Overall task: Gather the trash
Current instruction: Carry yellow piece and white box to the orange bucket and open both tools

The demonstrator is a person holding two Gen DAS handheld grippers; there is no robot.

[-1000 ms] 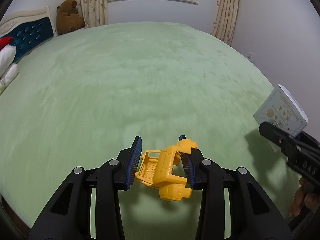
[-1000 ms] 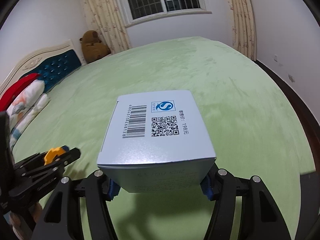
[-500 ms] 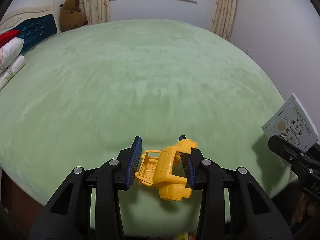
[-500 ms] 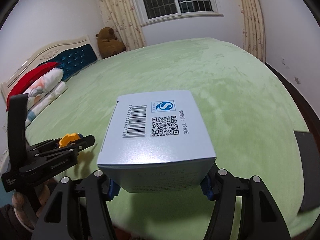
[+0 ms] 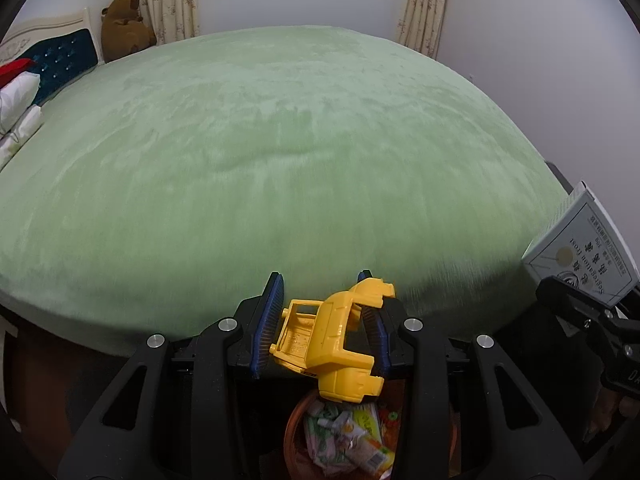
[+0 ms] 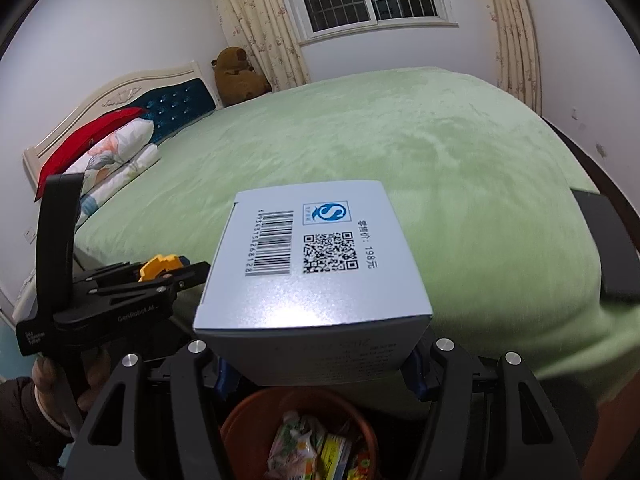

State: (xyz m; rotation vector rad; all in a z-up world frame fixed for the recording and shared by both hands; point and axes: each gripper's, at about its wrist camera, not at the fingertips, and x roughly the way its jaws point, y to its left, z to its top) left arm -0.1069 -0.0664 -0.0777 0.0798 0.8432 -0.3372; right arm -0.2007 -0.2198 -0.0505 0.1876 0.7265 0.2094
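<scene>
Cardboard first: the pale grey printed carton (image 6: 316, 276) sits clamped in my right gripper (image 6: 320, 368), jaws partly spread, pressing its side walls low down; I judge it light, stiff yet crushable; long axis runs forward over the round orange waste bin (image 6: 240, 412); my left gripper (image 5: 320, 320), narrower, pinches the yellow hard-plastic toy truck body (image 5: 332, 332), light, rigid, tilted nose-up, also above that bin.

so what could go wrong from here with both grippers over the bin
The yellow toy piece sits skewed between the left gripper pads, so it could slip out early and land beside the orange bin.
The box in the right gripper looks wide against the bin's opening, which already holds wrappers; dropped flat, it may catch on the rim.
</scene>
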